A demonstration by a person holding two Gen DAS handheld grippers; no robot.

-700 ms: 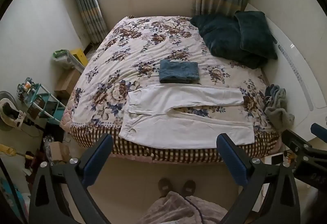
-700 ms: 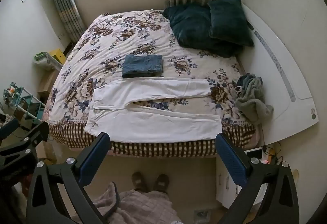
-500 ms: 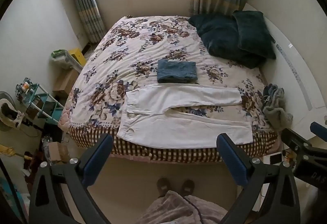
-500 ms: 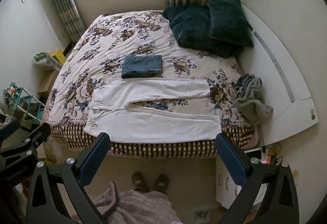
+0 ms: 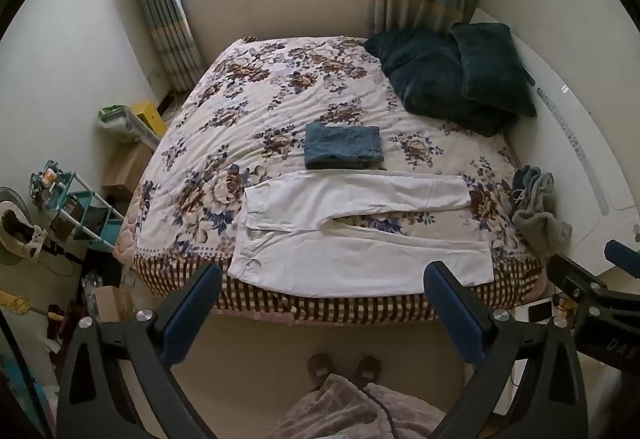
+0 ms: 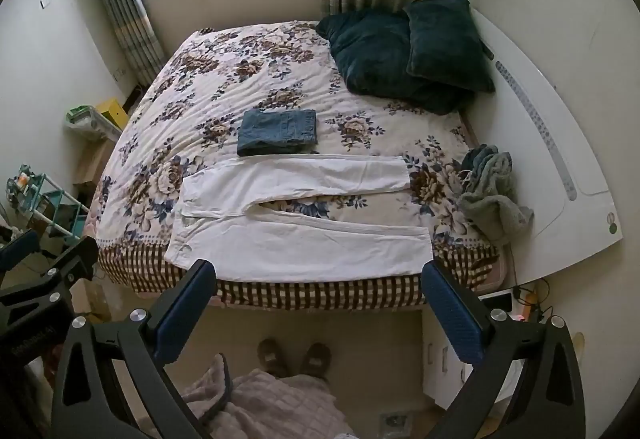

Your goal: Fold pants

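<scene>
White pants (image 5: pixel 352 227) (image 6: pixel 296 215) lie spread flat across the near end of the floral bed (image 5: pixel 256 119) (image 6: pixel 224 87), waist to the left, both legs stretching right. Just behind them sits a folded blue denim garment (image 5: pixel 343 146) (image 6: pixel 277 131). My left gripper (image 5: pixel 322 303) hangs wide open above the floor in front of the bed, with nothing between its fingers. My right gripper (image 6: pixel 318 299) is likewise open and empty, held well short of the pants. Each wrist view catches the other gripper at its edge.
Dark green pillows (image 5: pixel 452 75) (image 6: pixel 408 51) rest at the back right by a white headboard (image 6: pixel 552 143). A grey bundle of clothes (image 5: pixel 538 211) (image 6: pixel 490 191) lies at the bed's right edge. A teal rack (image 5: pixel 84 211) and boxes crowd the left floor. A person's feet (image 5: pixel 344 365) stand below.
Both views have shifted slightly, the bed sitting a little lower and left in the left wrist view; the grippers stay open and the pants lie unmoved.
</scene>
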